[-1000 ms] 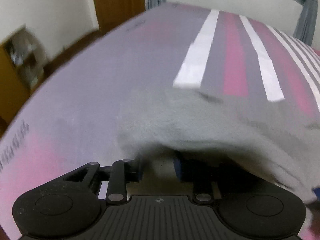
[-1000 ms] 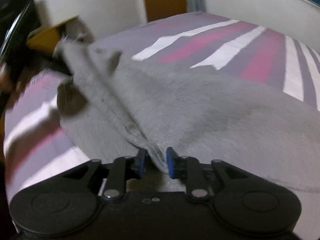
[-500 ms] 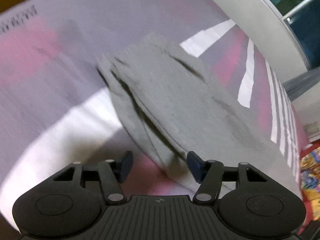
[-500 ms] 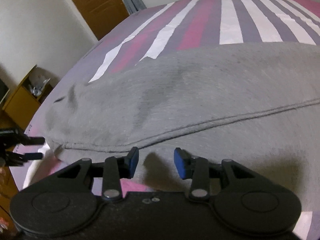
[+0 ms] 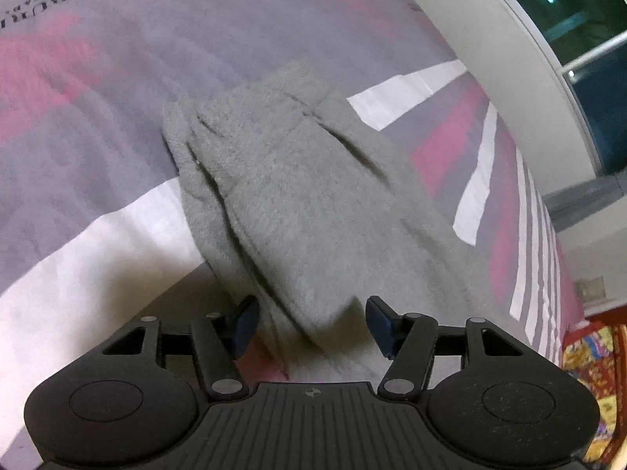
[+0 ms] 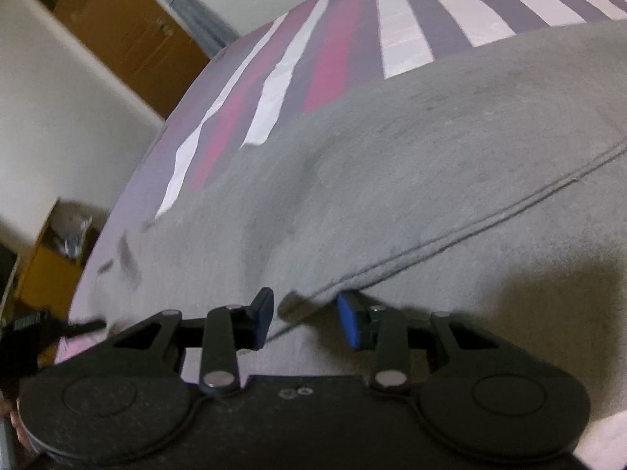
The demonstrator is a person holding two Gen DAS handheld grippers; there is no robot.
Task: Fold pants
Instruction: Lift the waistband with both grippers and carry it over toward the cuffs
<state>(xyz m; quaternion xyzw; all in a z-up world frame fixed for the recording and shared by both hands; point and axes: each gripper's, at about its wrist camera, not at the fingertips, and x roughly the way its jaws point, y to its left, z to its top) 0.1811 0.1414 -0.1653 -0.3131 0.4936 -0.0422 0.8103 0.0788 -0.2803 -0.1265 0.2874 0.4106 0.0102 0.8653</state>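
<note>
The grey pants [image 5: 298, 196] lie folded on the striped bed. In the left wrist view I see stacked layers with their ends pointing away from me. My left gripper [image 5: 311, 325] is open, its blue pads on either side of the near end of the cloth, holding nothing. In the right wrist view the pants [image 6: 411, 180] spread wide, with a stitched hem edge [image 6: 470, 231] running across on top of another layer. My right gripper [image 6: 307, 315] is open just in front of that hem's corner, empty.
The bedsheet [image 5: 98, 117] has grey, pink and white stripes. A window and wall [image 5: 568, 58] stand beyond the bed. A wooden door [image 6: 125, 31] and a yellow shelf [image 6: 51, 258] lie off the bed's left edge. A colourful mat [image 5: 591, 372] lies on the floor.
Both grippers held the pants up a second ago, then opened and let go. The pants now lie folded on the bed. Both grippers have drawn back slightly and opened wider.
</note>
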